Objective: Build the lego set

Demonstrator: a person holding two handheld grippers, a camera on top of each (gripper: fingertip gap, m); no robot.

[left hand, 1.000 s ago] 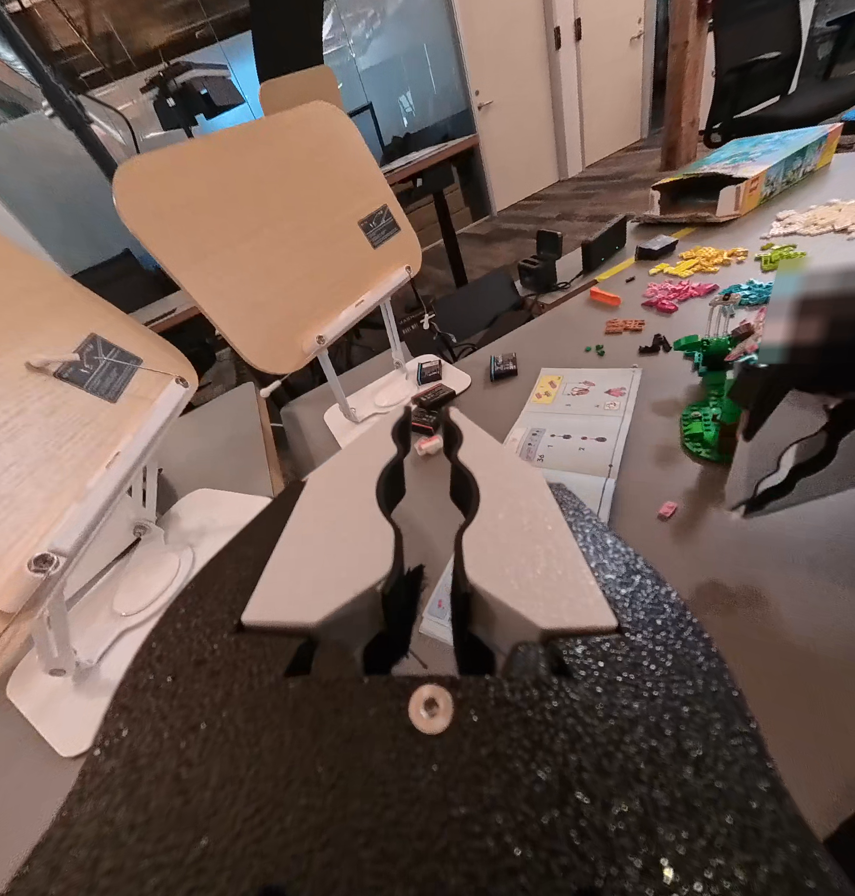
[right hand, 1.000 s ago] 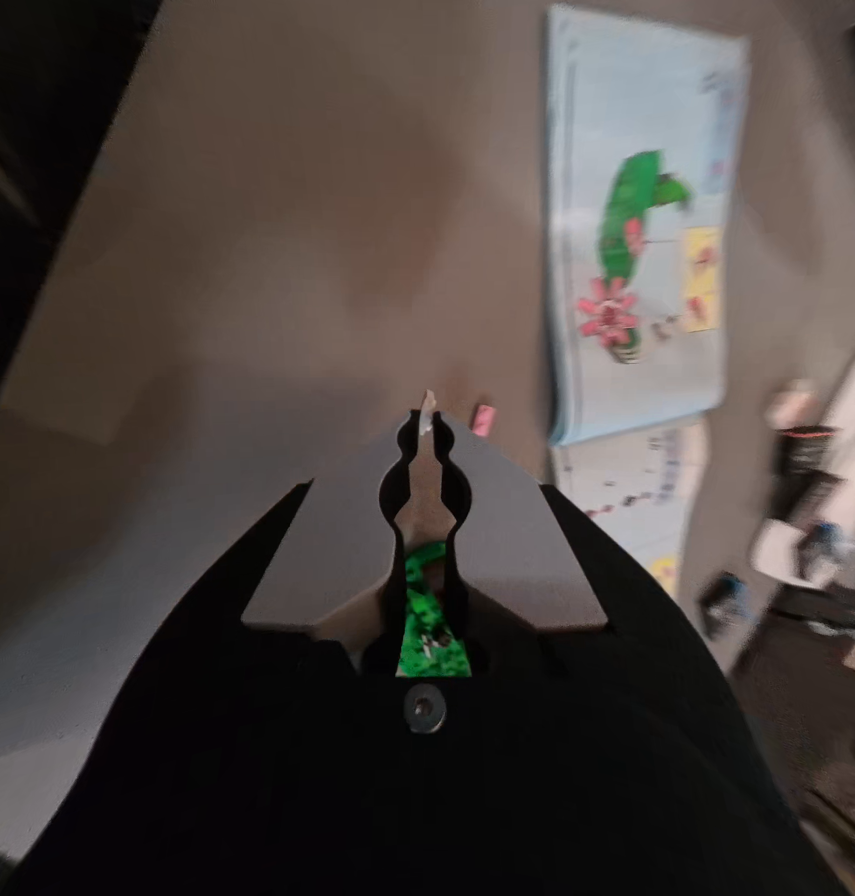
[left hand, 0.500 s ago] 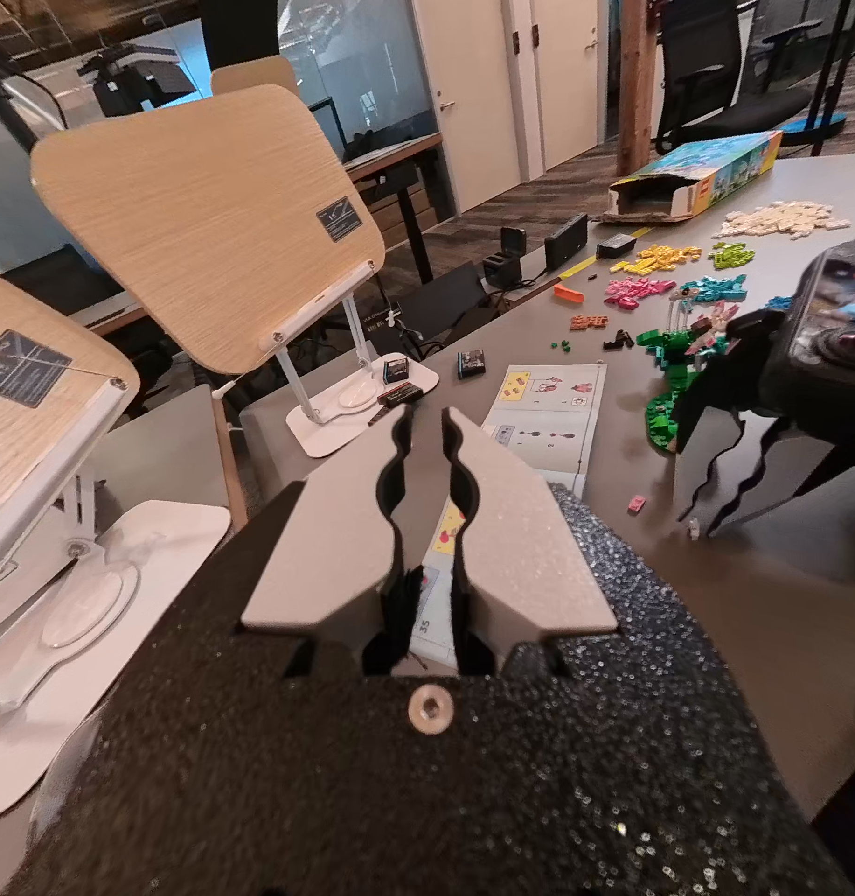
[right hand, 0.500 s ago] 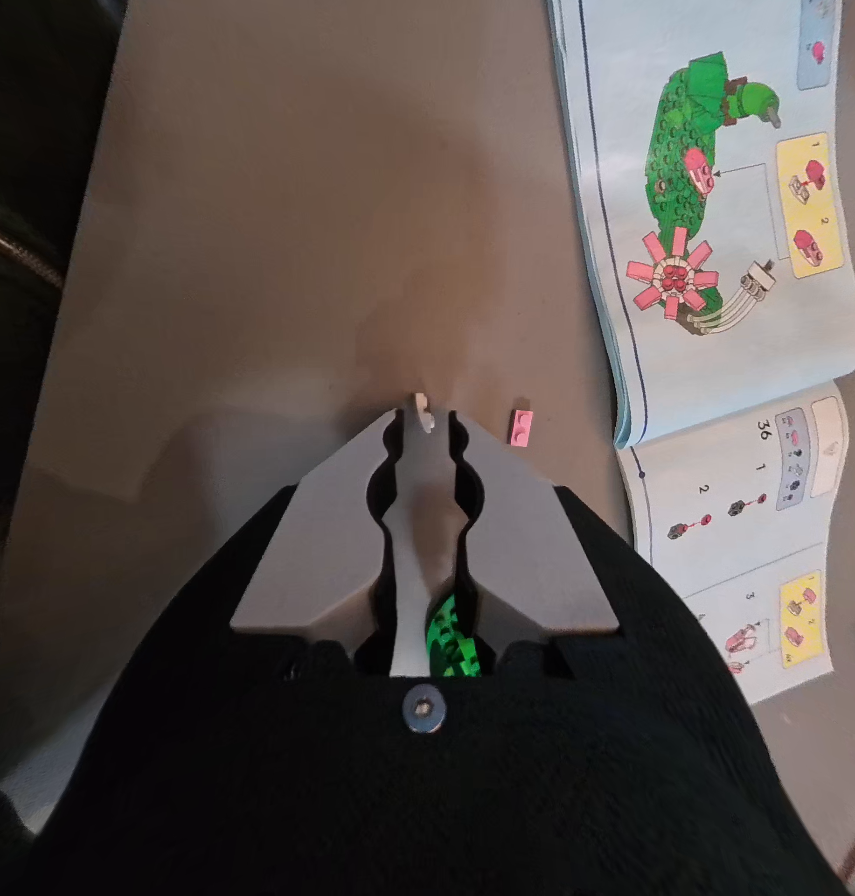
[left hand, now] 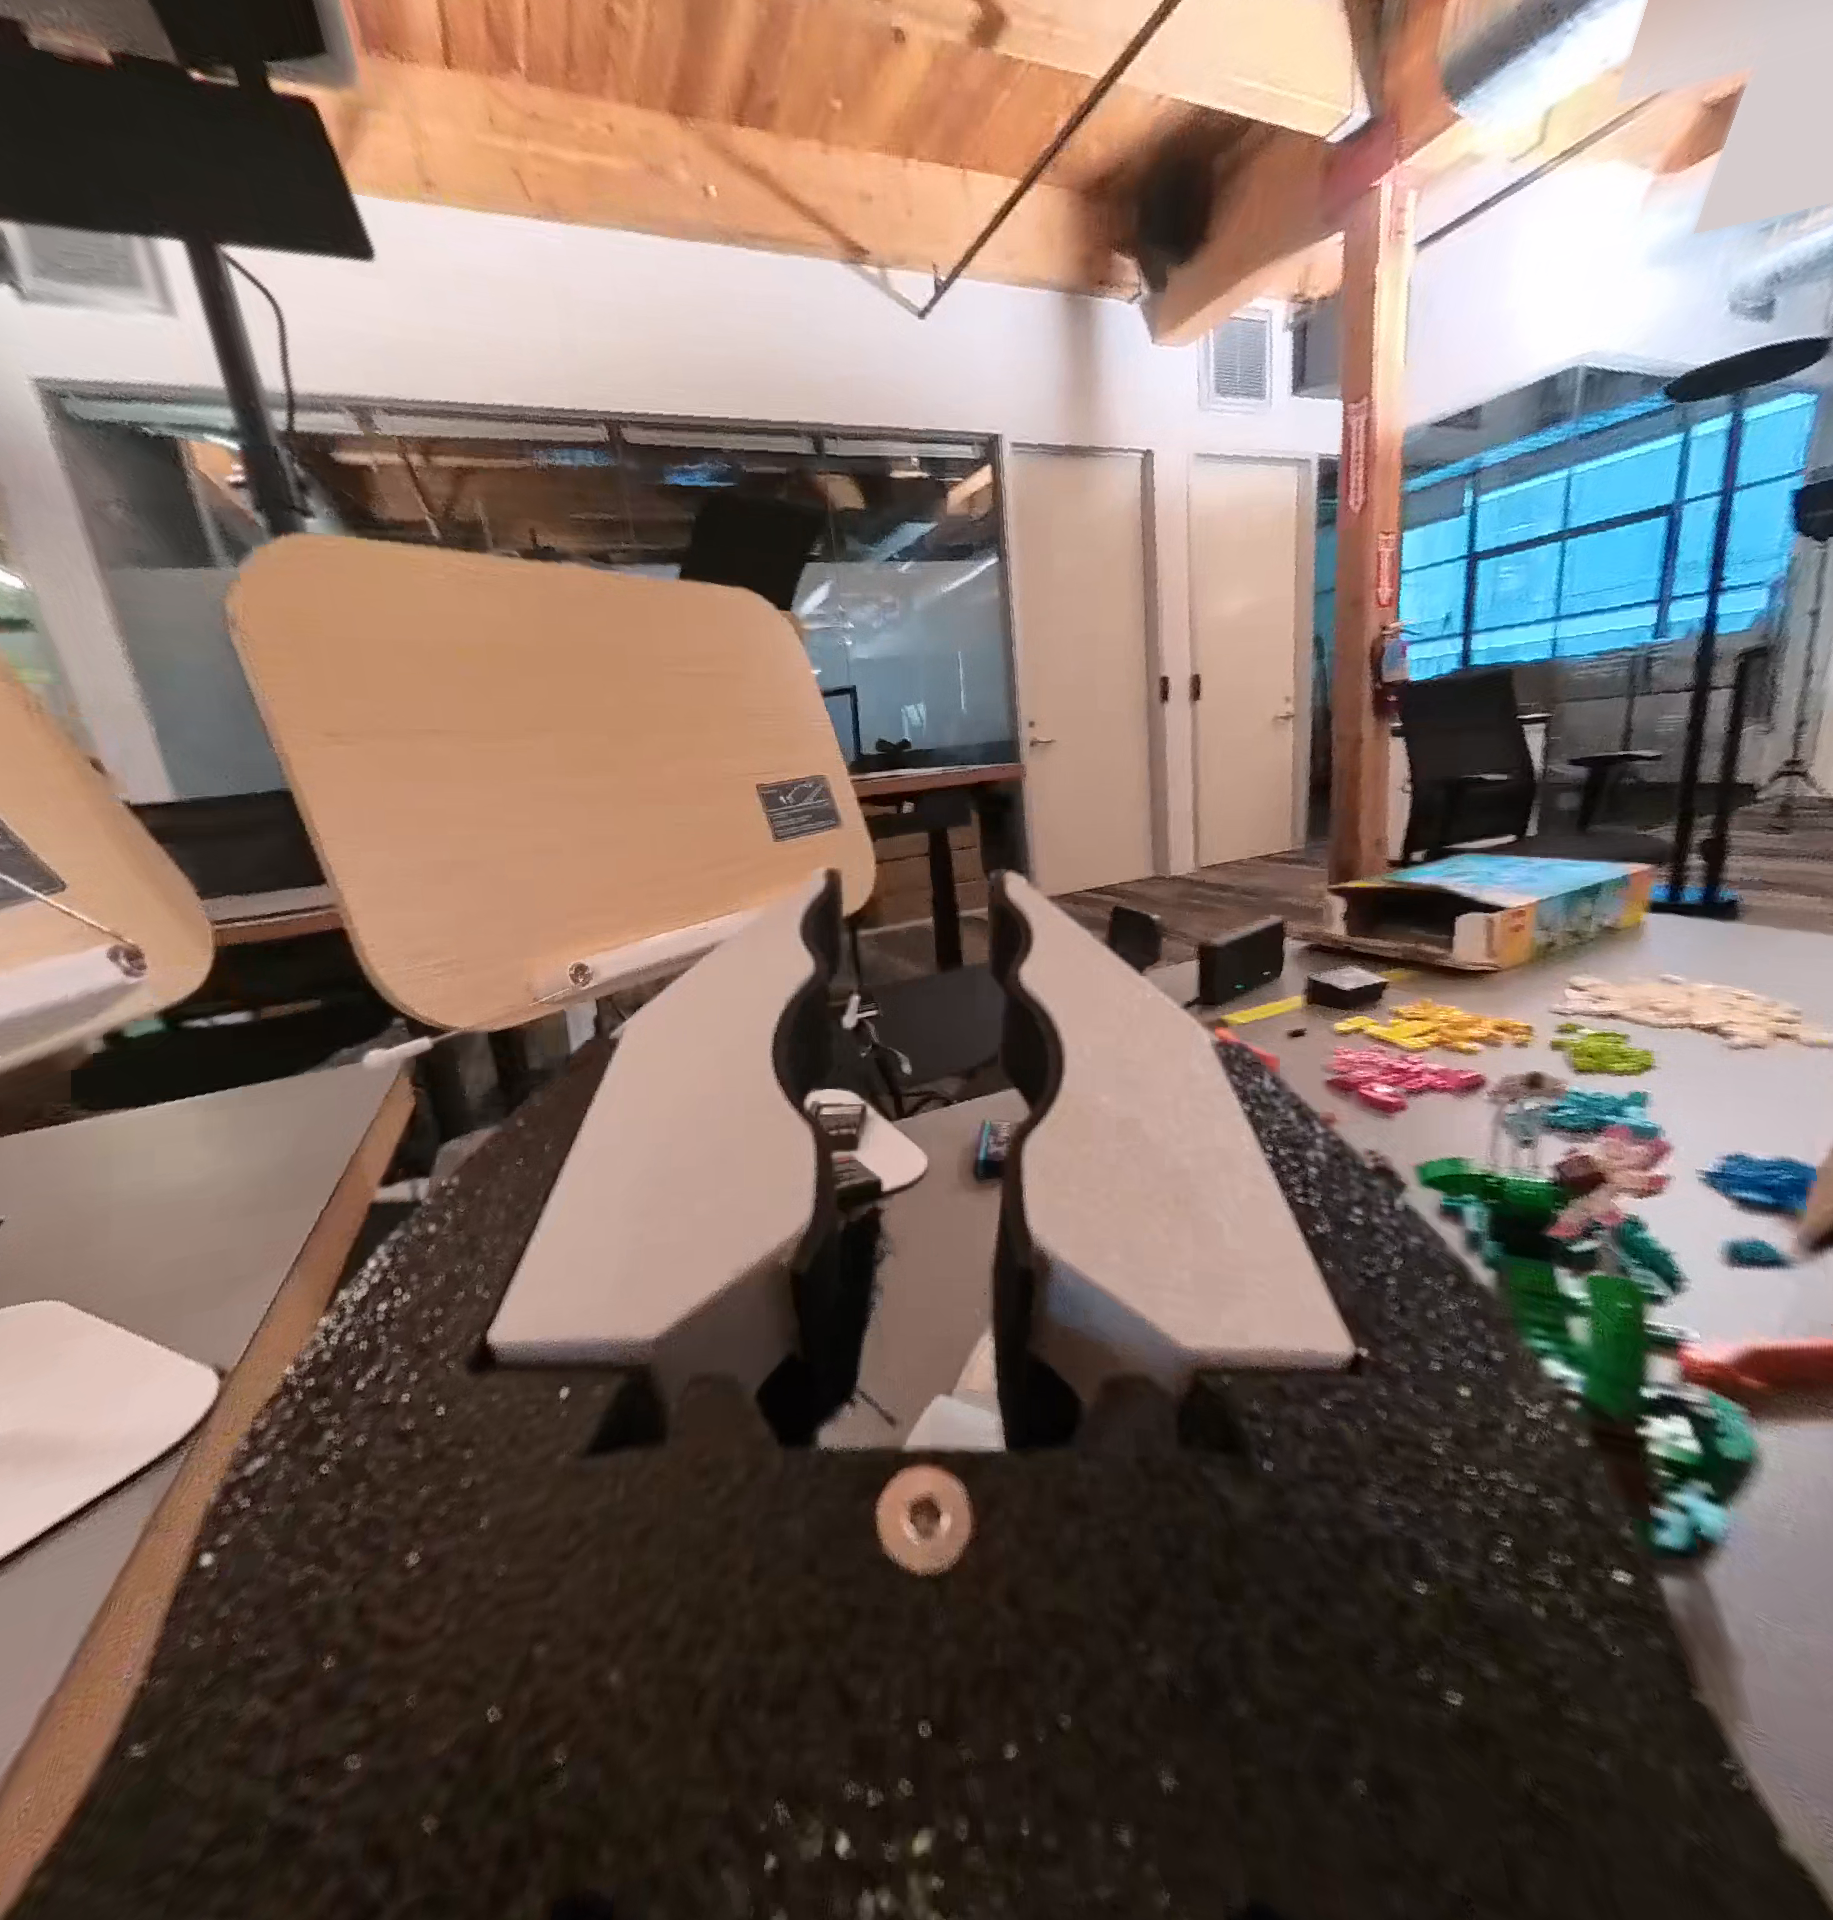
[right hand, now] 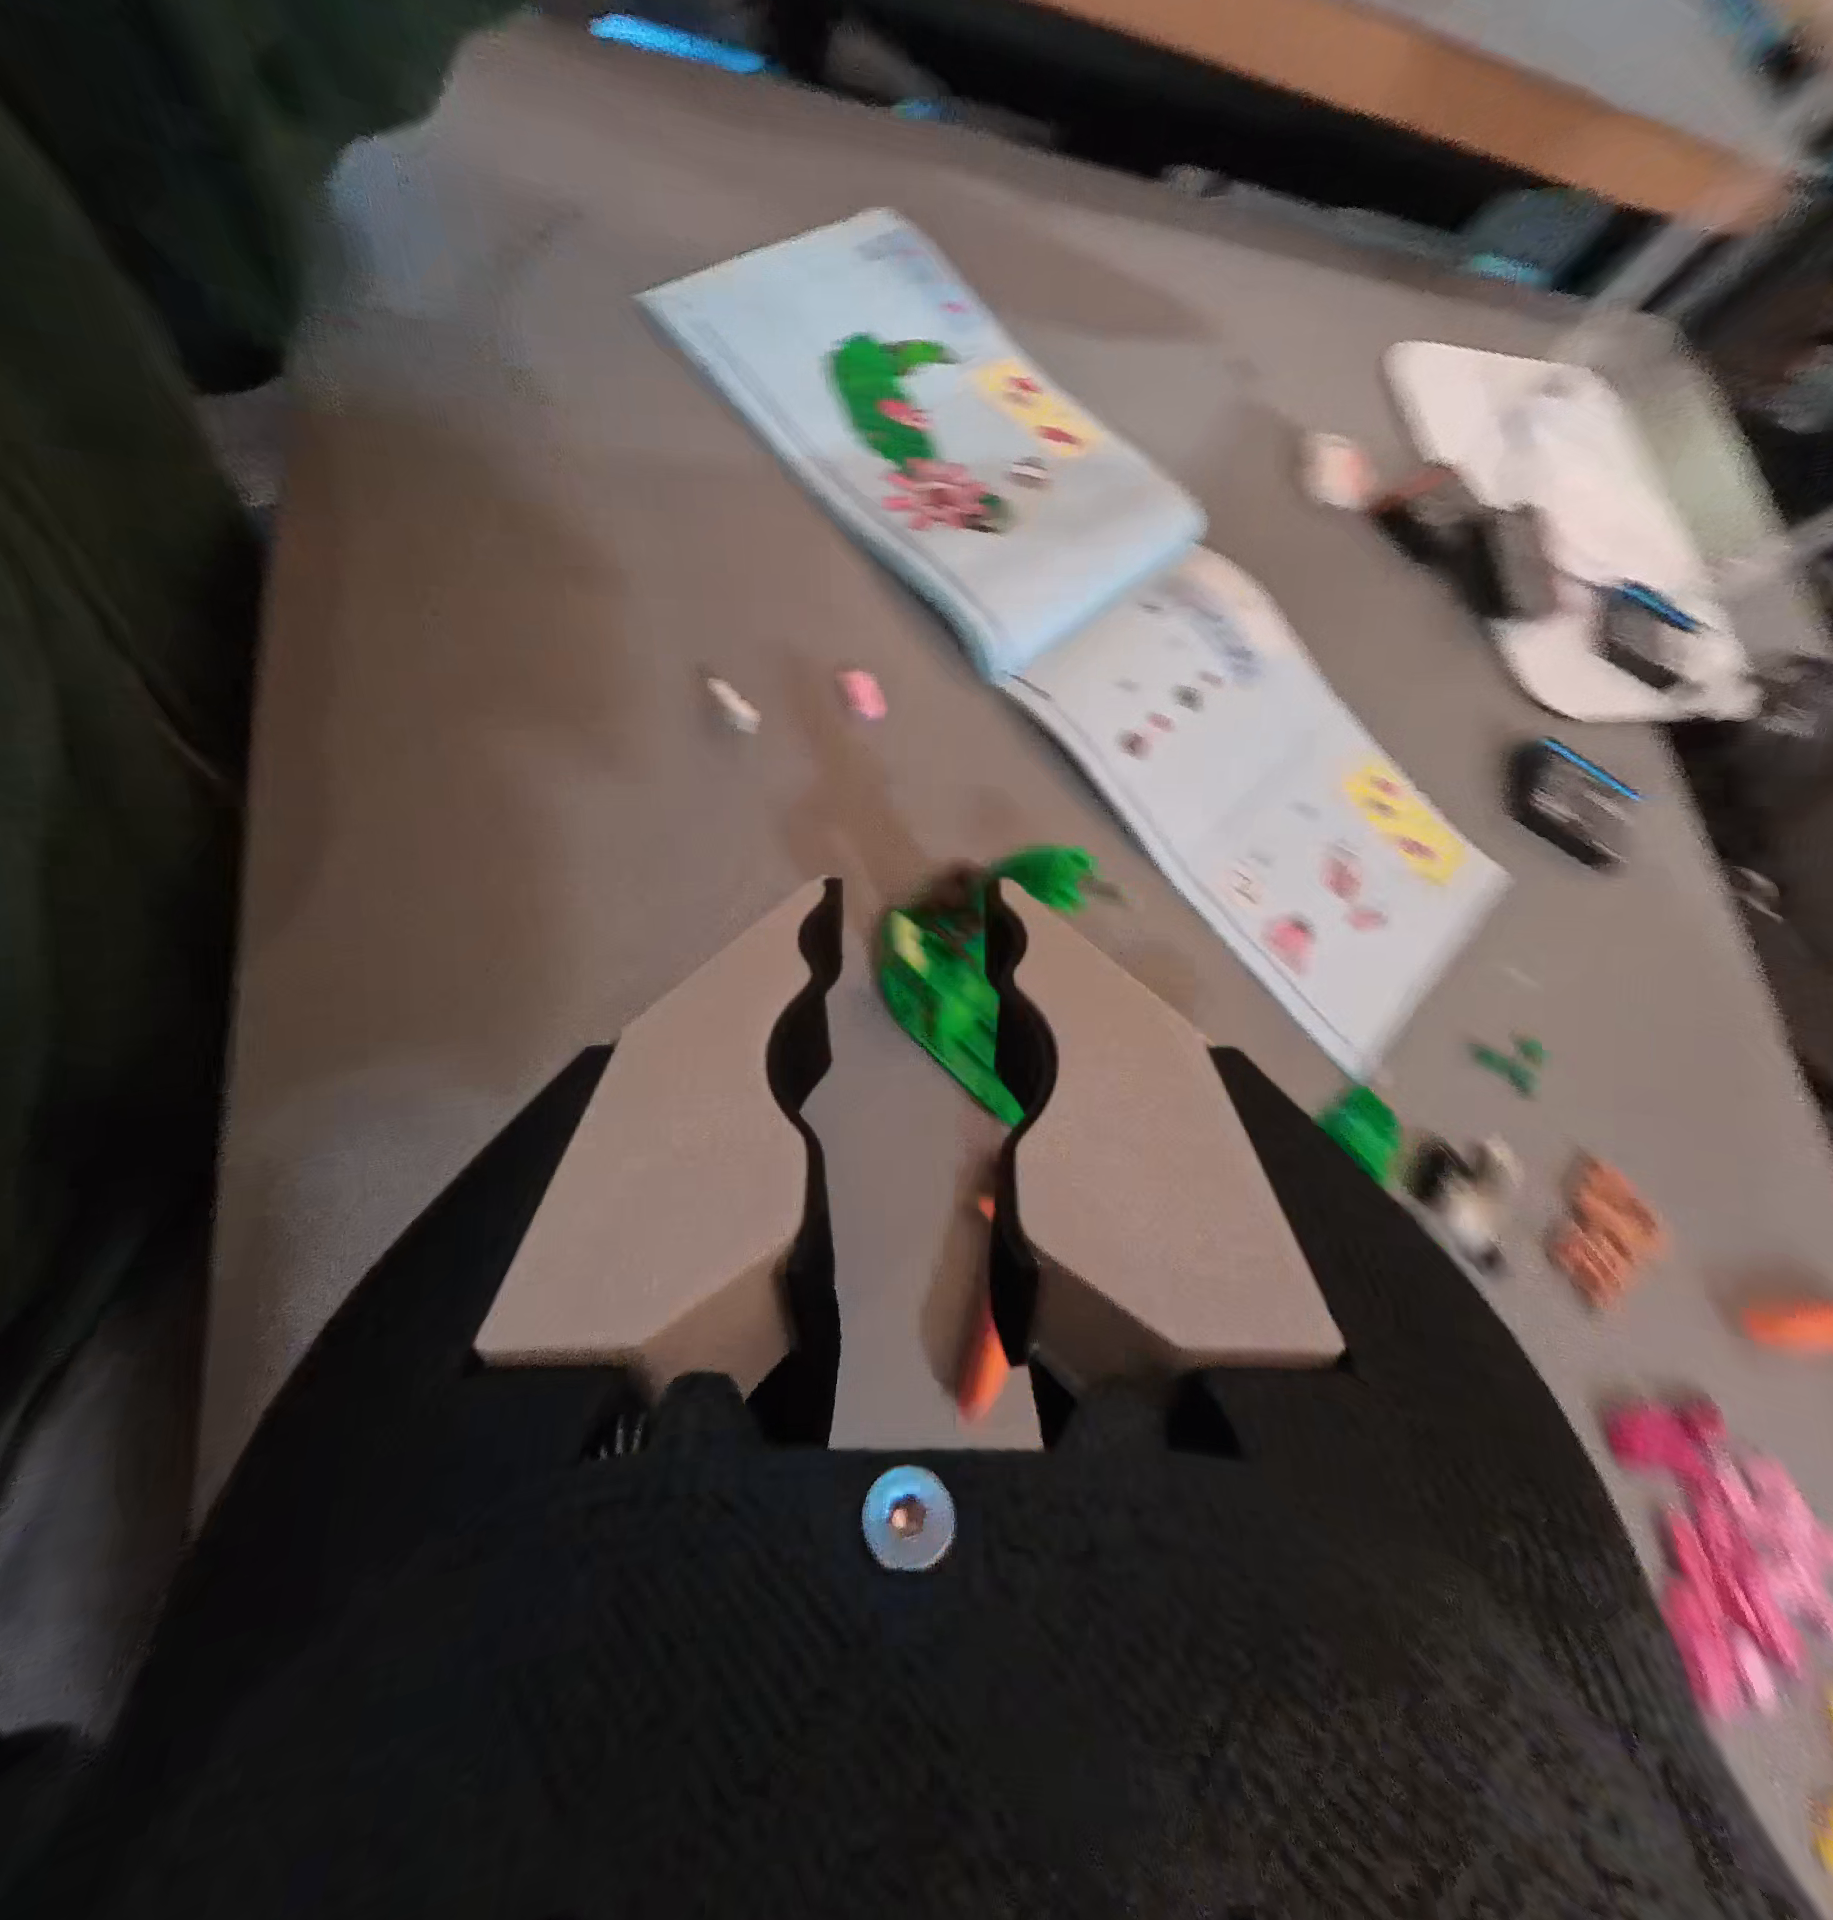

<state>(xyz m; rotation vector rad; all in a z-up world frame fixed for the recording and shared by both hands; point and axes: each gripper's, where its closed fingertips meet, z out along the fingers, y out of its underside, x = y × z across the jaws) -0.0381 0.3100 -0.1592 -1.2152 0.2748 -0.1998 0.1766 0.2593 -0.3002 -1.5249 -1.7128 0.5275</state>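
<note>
My left gripper [left hand: 917, 904] is open and empty, raised and facing the room. The green lego model [left hand: 1577, 1299] with a pink flower stands on the grey table [left hand: 1774, 1714] to its right. My right gripper [right hand: 912, 904] is open and empty above the table; the view is blurred. The green model [right hand: 943, 987] shows through the gap beside its right finger, and I cannot tell whether they touch. A small white piece [right hand: 733, 707] and a small pink piece [right hand: 862, 694] lie on the table beyond its tips. The open instruction booklet [right hand: 995, 468] lies farther right.
Sorted brick piles lie at the right: yellow [left hand: 1431, 1023], pink [left hand: 1400, 1075], white [left hand: 1701, 1013], teal [left hand: 1598, 1112]. The set's box [left hand: 1494, 914] lies behind them. Two wooden tilted stands [left hand: 538, 790] are on the left. Brown [right hand: 1608, 1231] and orange pieces [right hand: 1816, 1325] lie near the right gripper.
Both grippers have opened wider. The right one let go of the small white piece, which now lies on the table, and drew back. The left one tilted upward.
</note>
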